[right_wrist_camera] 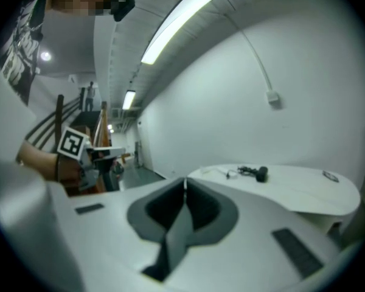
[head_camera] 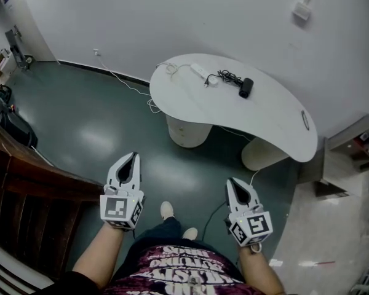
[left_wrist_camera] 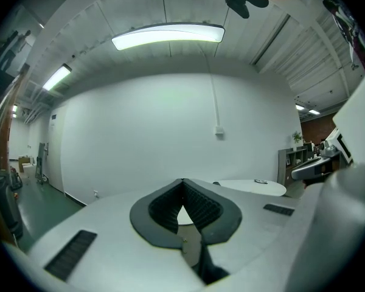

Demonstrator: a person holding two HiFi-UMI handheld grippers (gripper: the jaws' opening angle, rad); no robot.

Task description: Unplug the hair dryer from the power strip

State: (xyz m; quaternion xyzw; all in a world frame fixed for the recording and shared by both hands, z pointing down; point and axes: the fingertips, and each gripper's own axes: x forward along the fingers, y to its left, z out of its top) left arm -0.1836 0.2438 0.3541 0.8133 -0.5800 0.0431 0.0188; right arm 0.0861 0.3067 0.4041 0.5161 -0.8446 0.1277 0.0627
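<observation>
Lying on the far part of the white kidney-shaped table (head_camera: 277,125), the black hair dryer (head_camera: 246,88) sits with its dark cord (head_camera: 229,77) bunched just beside it, and the cord runs toward the white power strip (head_camera: 199,71) near the table's back edge. At this range I cannot tell whether the plug is seated in the strip or only lies against its end. A white lead (head_camera: 126,82) trails from the strip over the table's edge and across the green floor toward a wall socket (head_camera: 96,52). Both my tools are well apart from all this, held out over the floor: the left gripper (head_camera: 133,157) has its jaws pressed together with nothing in them, and the right gripper (head_camera: 234,183) is likewise closed and empty. My worry from here is the approach. If I arrive with the jaws closed, I will only nudge the strip. If I pull the cord rather than the plug body, or pull without pinning the strip, I judge the light strip will slide and drag the dryer toward the edge. The trailing lead could also snag a foot.
</observation>
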